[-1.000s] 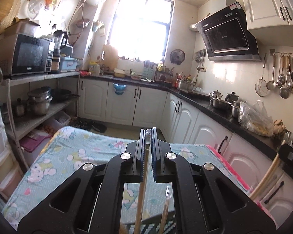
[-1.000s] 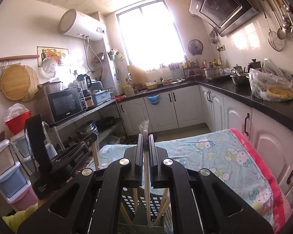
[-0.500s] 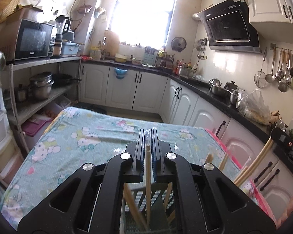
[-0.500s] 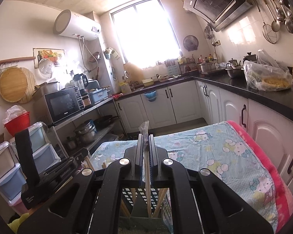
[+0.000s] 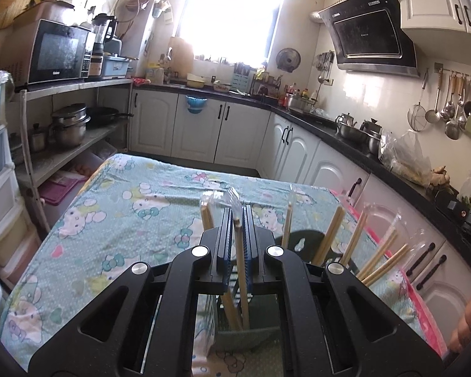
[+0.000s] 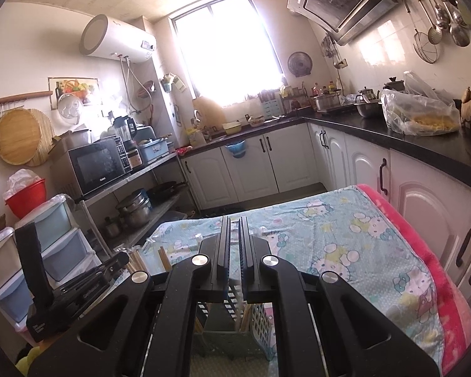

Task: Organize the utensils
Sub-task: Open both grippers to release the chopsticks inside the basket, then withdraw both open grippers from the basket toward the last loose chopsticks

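one wrapped chopstick pair stands clamped in the left tool.

Right gripper closed above green utensil basket, left gripper alongside, cartoon tablecloth

Black left gripper, silver screws, blue-lined jaws

One green slotted plastic utensil holder, about eight clear-wrapped wooden chopstick pairs fanned toward three o'clock, two black hand-held grippers.
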The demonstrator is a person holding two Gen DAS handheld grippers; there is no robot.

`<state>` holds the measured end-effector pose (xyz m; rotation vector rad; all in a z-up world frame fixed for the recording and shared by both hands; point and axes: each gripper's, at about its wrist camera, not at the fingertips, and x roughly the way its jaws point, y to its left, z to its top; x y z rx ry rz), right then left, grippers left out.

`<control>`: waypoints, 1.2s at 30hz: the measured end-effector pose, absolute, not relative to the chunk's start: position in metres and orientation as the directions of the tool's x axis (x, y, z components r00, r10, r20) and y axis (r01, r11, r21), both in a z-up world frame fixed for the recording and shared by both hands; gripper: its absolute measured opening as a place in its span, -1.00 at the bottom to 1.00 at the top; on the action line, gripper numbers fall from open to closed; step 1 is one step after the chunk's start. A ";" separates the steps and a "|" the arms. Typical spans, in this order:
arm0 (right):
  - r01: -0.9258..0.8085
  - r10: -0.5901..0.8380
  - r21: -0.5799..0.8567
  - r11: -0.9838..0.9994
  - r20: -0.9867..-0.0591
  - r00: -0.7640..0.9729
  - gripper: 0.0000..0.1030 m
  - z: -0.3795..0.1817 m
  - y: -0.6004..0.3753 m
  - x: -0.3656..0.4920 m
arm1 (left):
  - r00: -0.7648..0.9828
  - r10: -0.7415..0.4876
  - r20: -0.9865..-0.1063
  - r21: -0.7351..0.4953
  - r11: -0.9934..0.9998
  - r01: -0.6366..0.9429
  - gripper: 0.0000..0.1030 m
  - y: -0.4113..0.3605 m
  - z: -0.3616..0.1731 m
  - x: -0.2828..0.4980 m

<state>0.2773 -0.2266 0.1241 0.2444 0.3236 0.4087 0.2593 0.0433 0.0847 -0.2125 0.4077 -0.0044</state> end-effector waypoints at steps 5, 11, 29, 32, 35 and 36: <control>-0.346 0.424 0.291 0.892 -0.269 0.865 -0.88 0.121 -0.229 0.272 | 0.914 -0.059 -0.401 -0.217 0.976 -0.032 -0.89 0.046 0.080 0.251; -0.334 0.419 0.298 0.894 -0.295 0.859 -0.61 0.112 -0.233 0.266 | 0.906 -0.070 -0.418 -0.230 0.973 -0.031 -0.72 0.049 0.076 0.244; -0.310 0.422 0.321 0.895 -0.386 0.820 -0.28 0.079 -0.239 0.250 | 0.876 -0.115 -0.469 -0.249 0.968 -0.006 -0.09 0.049 0.060 0.222; -0.309 0.423 0.320 0.896 -0.399 0.813 -0.23 0.075 -0.239 0.246 | 0.871 -0.121 -0.477 -0.253 0.968 -0.004 -0.01 0.049 0.057 0.219; -0.309 0.423 0.317 0.897 -0.406 0.810 -0.15 0.073 -0.238 0.242 | 0.868 -0.130 -0.480 -0.258 0.966 0.002 0.06 0.049 0.055 0.213; -0.310 0.422 0.314 0.897 -0.409 0.809 -0.12 0.072 -0.238 0.240 | 0.867 -0.136 -0.480 -0.264 0.964 0.005 0.10 0.050 0.054 0.211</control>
